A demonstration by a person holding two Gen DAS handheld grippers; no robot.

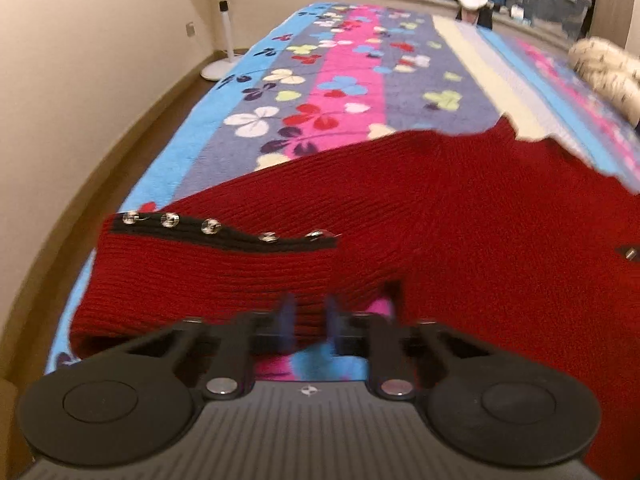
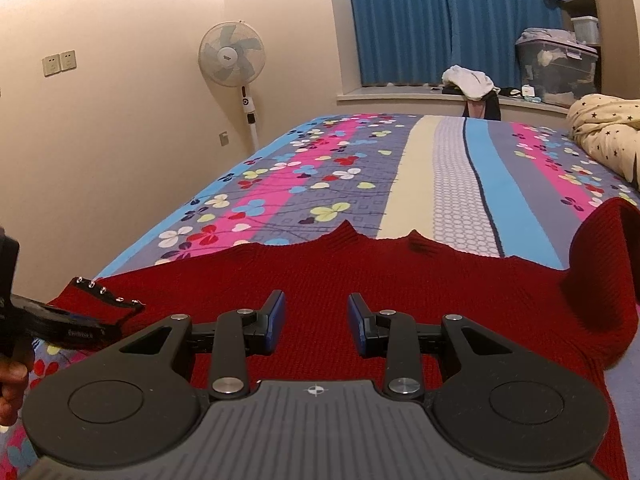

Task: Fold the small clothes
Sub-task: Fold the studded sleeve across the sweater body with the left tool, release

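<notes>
In right view only: fan blades.

One red ribbed knit sweater lies on one flower-striped bedspread — five shiny metal studs line its black-trimmed cuff. One white pedestal fan, one cream star-print duvet, two black two-finger grippers — left, right.

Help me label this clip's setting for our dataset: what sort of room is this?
Most likely a home bedroom. A red knit sweater lies on a bed with a flowered cover; a rumpled star-print quilt sits at its far right, a standing fan by the wall, and blue curtains behind.
</notes>
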